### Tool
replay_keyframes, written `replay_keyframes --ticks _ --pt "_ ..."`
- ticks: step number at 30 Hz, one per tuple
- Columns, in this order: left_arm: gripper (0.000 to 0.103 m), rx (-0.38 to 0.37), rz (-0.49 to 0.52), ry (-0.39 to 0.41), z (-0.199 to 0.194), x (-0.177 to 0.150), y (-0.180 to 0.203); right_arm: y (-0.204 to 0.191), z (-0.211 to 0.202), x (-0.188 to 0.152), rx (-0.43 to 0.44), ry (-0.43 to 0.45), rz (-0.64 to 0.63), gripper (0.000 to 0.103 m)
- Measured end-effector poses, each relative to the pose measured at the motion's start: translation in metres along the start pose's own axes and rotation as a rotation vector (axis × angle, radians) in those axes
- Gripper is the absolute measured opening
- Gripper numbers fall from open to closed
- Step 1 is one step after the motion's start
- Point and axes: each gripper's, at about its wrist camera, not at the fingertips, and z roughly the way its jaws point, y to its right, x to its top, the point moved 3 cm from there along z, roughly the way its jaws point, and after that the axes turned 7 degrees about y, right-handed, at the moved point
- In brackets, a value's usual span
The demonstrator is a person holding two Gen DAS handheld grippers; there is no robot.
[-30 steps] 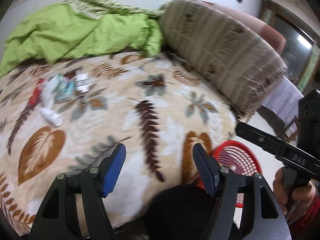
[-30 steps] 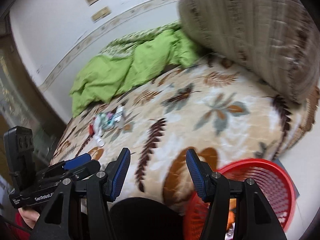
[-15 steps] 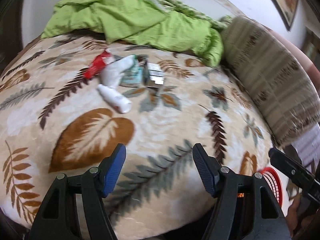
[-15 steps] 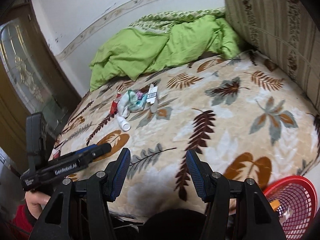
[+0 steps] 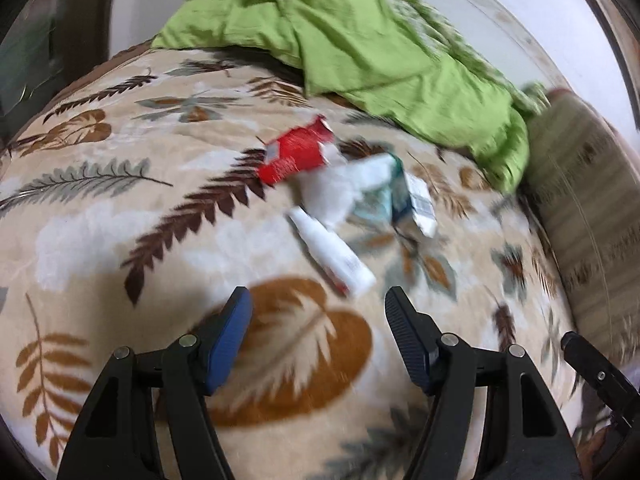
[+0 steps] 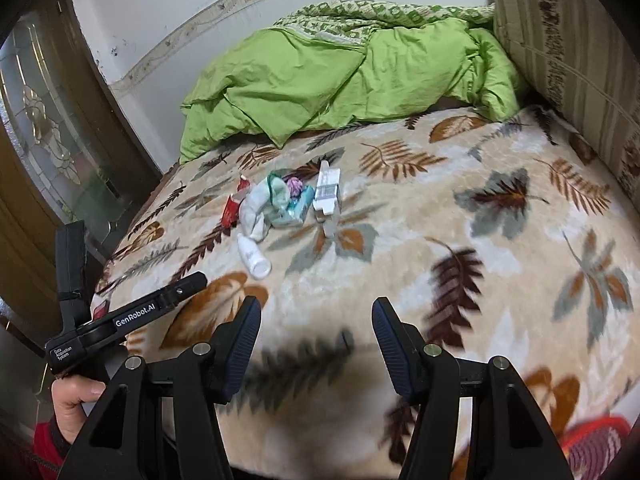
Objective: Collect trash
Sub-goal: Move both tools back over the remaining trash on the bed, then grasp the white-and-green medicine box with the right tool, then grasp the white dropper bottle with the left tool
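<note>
A heap of trash lies on the leaf-patterned bed blanket [image 5: 100, 216]: a red packet [image 5: 296, 156], a crumpled white wad [image 5: 336, 192], a teal box [image 5: 394, 196], a white barcode carton [image 6: 327, 190] and a white tube [image 5: 332, 256]. My left gripper [image 5: 318, 340] hovers open just short of the white tube, nothing between its blue pads. My right gripper [image 6: 316, 344] is open and empty, farther back from the heap [image 6: 280, 204]. In the right wrist view the left gripper's body [image 6: 132, 316] shows at lower left, held by a hand [image 6: 76, 400].
A rumpled green quilt [image 6: 320, 80] lies at the far side of the bed. A striped bolster [image 6: 572, 52] runs along the right. A red mesh basket [image 6: 596, 440] sits off the bed at lower right. A glazed wooden door [image 6: 44, 152] stands on the left.
Both grippers have swung left across the bed toward the trash heap; it now sits much nearer and more central. The red basket has slid to the edge of view. Jaws unchanged.
</note>
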Motion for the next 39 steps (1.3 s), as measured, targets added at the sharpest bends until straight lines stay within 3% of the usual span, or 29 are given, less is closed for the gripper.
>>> replay_keyframes --ticks 10,19,20,21,22,28,33,39 --pt "0.063 0.029 -0.043 0.014 0.025 0.003 -0.040 -0.001 0.135 0.065 -0.070 -0.069 -0.045 0.061" --pt "0.063 0.011 -0.036 -0.009 0.035 0.006 -0.040 0.005 0.241 0.081 -0.147 -0.177 -0.018 0.061" --pt "0.063 0.011 -0.030 -0.009 0.035 0.006 -0.040 0.006 0.250 0.080 -0.150 -0.197 -0.022 0.059" --pt "0.063 0.012 -0.025 -0.008 0.035 0.007 -0.039 0.007 0.255 0.079 -0.153 -0.209 -0.026 0.048" --pt "0.063 0.012 -0.024 -0.008 0.036 0.008 -0.040 0.009 0.260 0.076 -0.163 -0.225 -0.032 0.036" --pt "0.062 0.003 -0.068 -0.023 0.036 0.010 -0.050 0.004 0.238 0.060 -0.123 -0.212 -0.061 0.035" --pt "0.062 0.019 -0.093 -0.007 0.032 0.011 -0.057 -0.019 0.206 0.021 -0.054 -0.234 -0.016 0.035" --pt "0.062 0.020 -0.099 0.006 0.027 0.011 -0.060 -0.056 0.181 -0.018 0.126 -0.280 0.058 0.035"
